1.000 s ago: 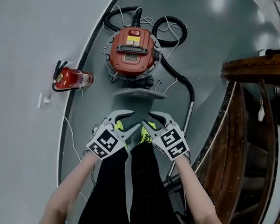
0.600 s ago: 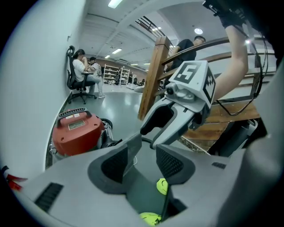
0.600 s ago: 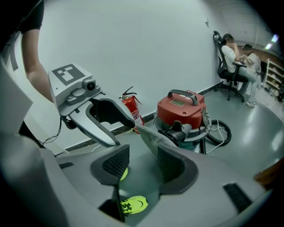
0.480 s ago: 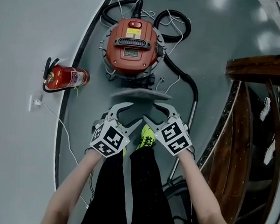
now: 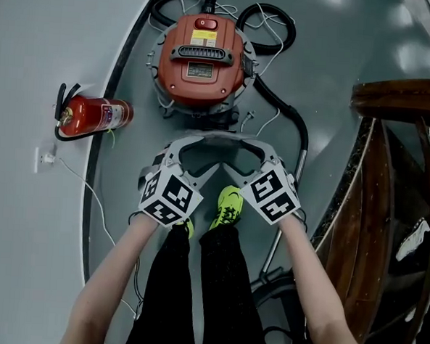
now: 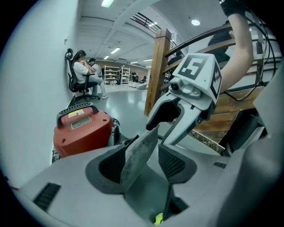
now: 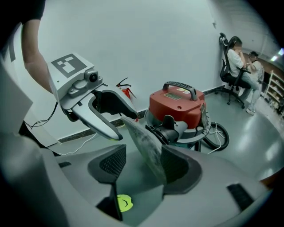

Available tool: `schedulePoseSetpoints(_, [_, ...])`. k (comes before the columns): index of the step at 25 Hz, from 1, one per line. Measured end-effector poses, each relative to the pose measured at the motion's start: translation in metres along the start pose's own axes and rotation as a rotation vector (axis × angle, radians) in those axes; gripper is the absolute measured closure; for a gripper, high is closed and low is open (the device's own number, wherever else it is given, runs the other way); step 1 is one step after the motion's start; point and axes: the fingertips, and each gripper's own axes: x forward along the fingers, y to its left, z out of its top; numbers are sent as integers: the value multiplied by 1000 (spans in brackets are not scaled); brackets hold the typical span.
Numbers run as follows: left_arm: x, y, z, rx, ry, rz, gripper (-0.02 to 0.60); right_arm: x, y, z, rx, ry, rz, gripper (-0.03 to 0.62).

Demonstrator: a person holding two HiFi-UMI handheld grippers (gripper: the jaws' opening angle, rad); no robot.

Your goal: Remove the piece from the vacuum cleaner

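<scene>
The red vacuum cleaner [image 5: 201, 58] stands on the grey floor at the top centre. Just in front of it a flat grey piece [image 5: 217, 137] stands tilted on edge. My left gripper [image 5: 201, 158] and right gripper [image 5: 237, 160] hang side by side over it, tips nearly meeting. Both pairs of jaws have just been opening. In the left gripper view the piece [image 6: 140, 153] leans between the open jaws of the left gripper [image 6: 144, 163], apart from the right pad. In the right gripper view the piece [image 7: 146, 148] also rises between the spread jaws of the right gripper [image 7: 144, 166].
A fire extinguisher [image 5: 88, 115] lies by the wall at left. The black hose [image 5: 284, 114] curls round the vacuum into a metal wand [image 5: 290, 187]. A wooden stair railing [image 5: 398, 142] stands at right. My yellow-green shoe [image 5: 230, 205] is below the grippers. Seated people [image 6: 84, 75] are far off.
Both grippers have sunk and moved forward to the grey piece. Their jaws have spread wider and now straddle it. The vacuum sits higher in the head view.
</scene>
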Motion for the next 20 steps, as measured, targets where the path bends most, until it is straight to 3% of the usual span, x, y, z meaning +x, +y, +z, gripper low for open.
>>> schedulePoseSetpoints(11, [11, 31, -14, 33, 45, 39, 341, 17, -20, -3, -131, 91, -56, 319])
schedulePoseSetpoints(20, [26, 40, -22, 45, 84, 28, 330, 28, -31, -5, -161, 132, -56, 318])
